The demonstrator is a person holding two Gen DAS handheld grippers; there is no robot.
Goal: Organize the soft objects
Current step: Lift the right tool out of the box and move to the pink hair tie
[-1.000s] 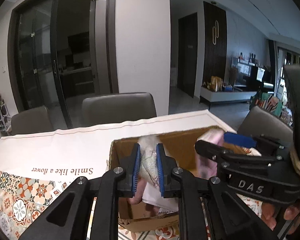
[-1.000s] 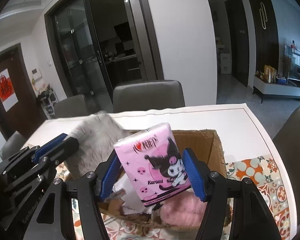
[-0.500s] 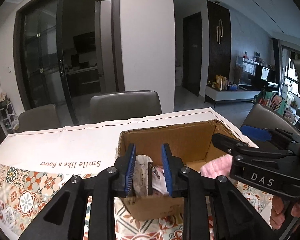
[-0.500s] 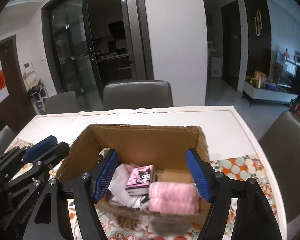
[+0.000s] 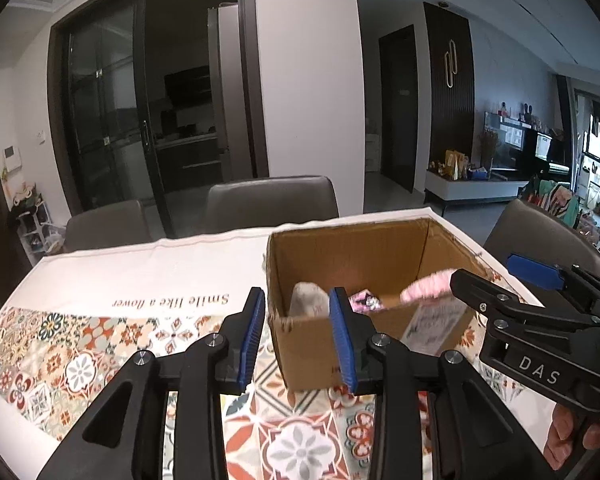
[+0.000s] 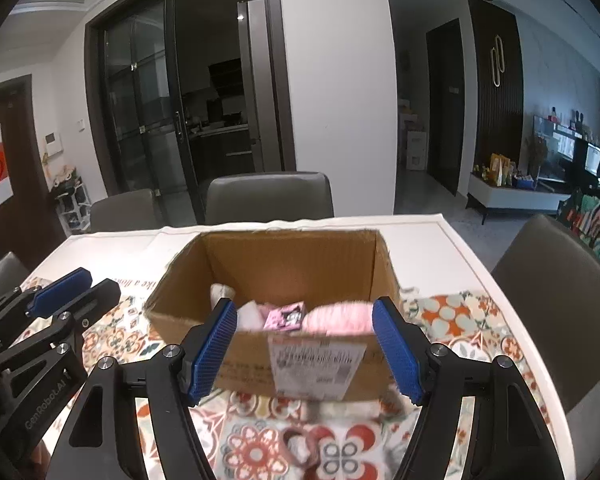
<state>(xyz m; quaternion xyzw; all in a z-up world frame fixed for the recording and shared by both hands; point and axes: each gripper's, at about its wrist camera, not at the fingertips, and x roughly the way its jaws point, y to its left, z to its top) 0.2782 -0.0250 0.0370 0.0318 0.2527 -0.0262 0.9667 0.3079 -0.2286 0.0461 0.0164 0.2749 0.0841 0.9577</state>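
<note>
you've dropped both items into the cardboard box, so left gripper and right gripper sit apart, empty, backed off.

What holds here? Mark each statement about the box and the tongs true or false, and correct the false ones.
1. The brown cardboard box stands open on the patterned tablecloth. True.
2. The right tongs grip the pink Kuromi tissue pack. False: the tongs are open and empty; the pack lies in the box.
3. A fluffy pink cloth lies inside the box. True.
4. The left tongs hold a grey cloth. False: nothing is between them.
5. The box bears a printed label. True.
</note>
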